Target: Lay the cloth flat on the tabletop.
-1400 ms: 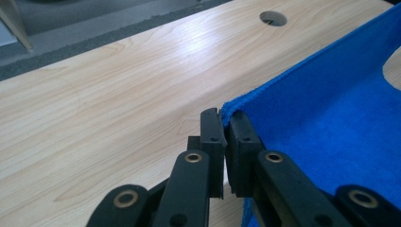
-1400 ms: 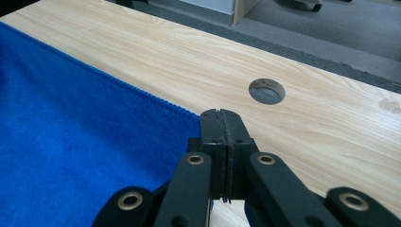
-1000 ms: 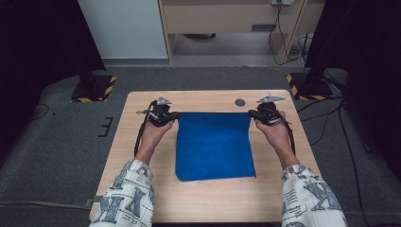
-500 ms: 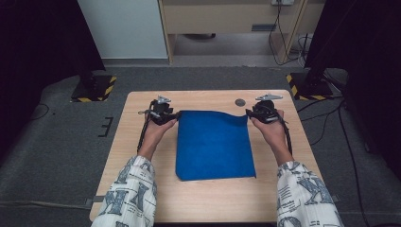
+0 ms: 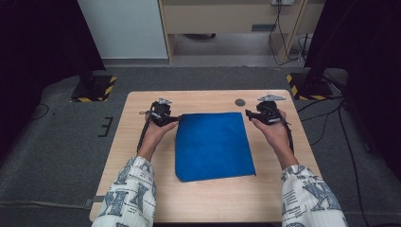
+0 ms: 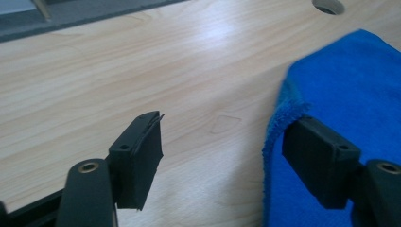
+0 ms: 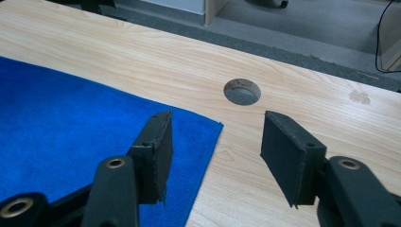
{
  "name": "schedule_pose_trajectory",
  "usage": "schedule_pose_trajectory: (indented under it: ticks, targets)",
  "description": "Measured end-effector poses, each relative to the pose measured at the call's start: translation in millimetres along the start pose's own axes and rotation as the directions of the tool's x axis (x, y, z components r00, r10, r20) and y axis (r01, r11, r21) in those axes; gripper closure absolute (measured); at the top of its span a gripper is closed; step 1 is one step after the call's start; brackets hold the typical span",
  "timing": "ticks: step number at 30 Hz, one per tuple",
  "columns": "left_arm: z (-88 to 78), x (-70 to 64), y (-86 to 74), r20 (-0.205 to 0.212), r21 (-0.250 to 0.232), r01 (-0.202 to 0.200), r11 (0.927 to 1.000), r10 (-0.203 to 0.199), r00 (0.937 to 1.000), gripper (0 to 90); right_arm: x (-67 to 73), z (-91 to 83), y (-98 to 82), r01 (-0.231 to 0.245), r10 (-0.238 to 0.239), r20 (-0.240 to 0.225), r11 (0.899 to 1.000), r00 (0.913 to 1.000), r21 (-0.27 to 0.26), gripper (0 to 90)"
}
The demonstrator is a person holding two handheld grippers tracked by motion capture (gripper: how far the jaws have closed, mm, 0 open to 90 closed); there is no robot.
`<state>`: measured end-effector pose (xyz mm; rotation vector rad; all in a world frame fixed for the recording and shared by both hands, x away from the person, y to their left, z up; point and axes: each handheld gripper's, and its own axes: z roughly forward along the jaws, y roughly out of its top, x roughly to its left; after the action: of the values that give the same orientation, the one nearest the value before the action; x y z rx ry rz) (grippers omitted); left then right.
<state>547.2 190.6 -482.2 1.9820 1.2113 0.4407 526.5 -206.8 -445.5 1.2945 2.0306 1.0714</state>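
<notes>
A blue cloth [image 5: 213, 144] lies spread flat on the wooden table [image 5: 203, 198]. My left gripper [image 5: 176, 118] sits at its far left corner and my right gripper [image 5: 248, 114] at its far right corner. In the left gripper view the left gripper [image 6: 227, 127] is open, its jaws having just been opening; the cloth's rumpled edge [image 6: 279, 113] lies loose against the right pad. In the right gripper view the right gripper [image 7: 215, 125] is open too, jaws just been opening, with the cloth's corner [image 7: 208, 127] lying flat between them, unpressed.
A round cable hole [image 5: 240, 102] is in the table just beyond the cloth's right corner, close to the right gripper. Grey carpet surrounds the table. Yellow-and-black stand bases [image 5: 94, 87] sit on the floor at both far corners.
Both grippers' jaws have spread apart and let go of the cloth's far corners. The far edge has settled flat. The hands have stayed in place.
</notes>
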Motion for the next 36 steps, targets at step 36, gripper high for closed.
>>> schedule_pose_trajectory:
  ticks: [36]
  targets:
    - [-51.1, -6.0, -11.9, 0.027, -0.062, -0.061, 0.9962, 0.063, 0.9977, 10.0, 36.0, 3.3, -45.5, 0.05, -0.042, -0.126, 0.997, 0.9912, 0.06, 29.3]
